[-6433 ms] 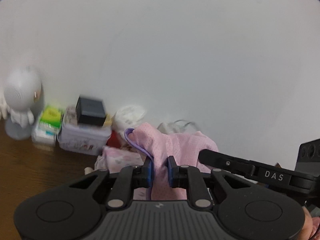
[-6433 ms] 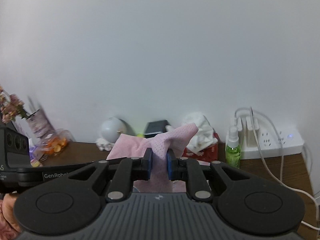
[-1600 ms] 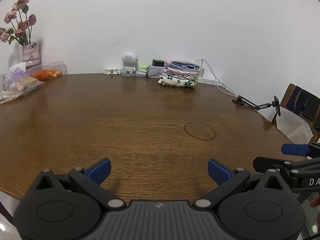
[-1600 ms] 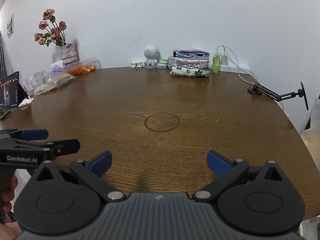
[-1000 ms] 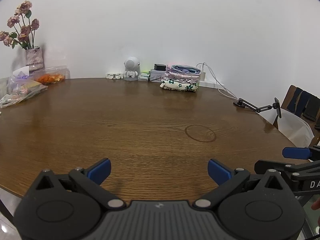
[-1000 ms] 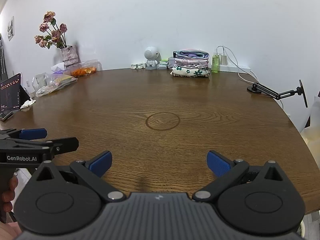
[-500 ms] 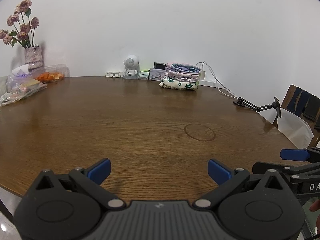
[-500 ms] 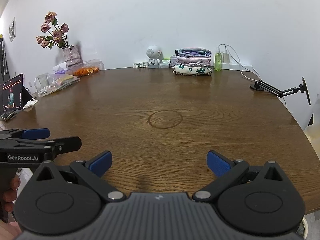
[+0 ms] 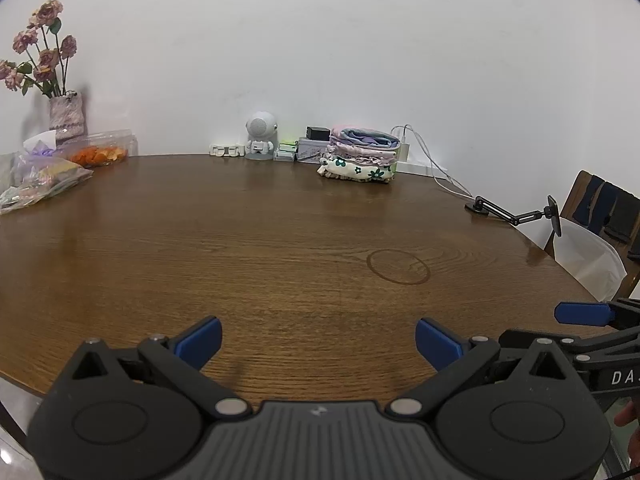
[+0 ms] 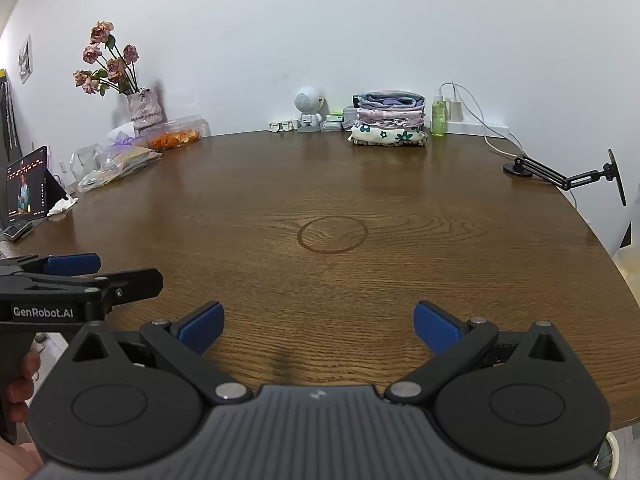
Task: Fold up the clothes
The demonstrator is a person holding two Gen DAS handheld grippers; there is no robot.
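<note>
Both grippers empty at the near edge, clothes stacked far away

The left gripper (image 9: 318,338) and right gripper (image 10: 318,328) hover with jaws wide apart, holding nothing; the folded clothes pile (image 10: 388,122) sits at the table's (image 10: 320,184) far edge, where a careless reach could topple it or knock over the green bottle (image 10: 438,118) just right of it.

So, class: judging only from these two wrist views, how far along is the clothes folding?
Done: a neat stack of folded clothes sits at the far edge of the table, near the wall. In hand: nothing; the left gripper and right gripper both hang over bare wood with jaws wide open. Left: no unfolded garment shows in either view, so any more would come from out of frame.
</note>
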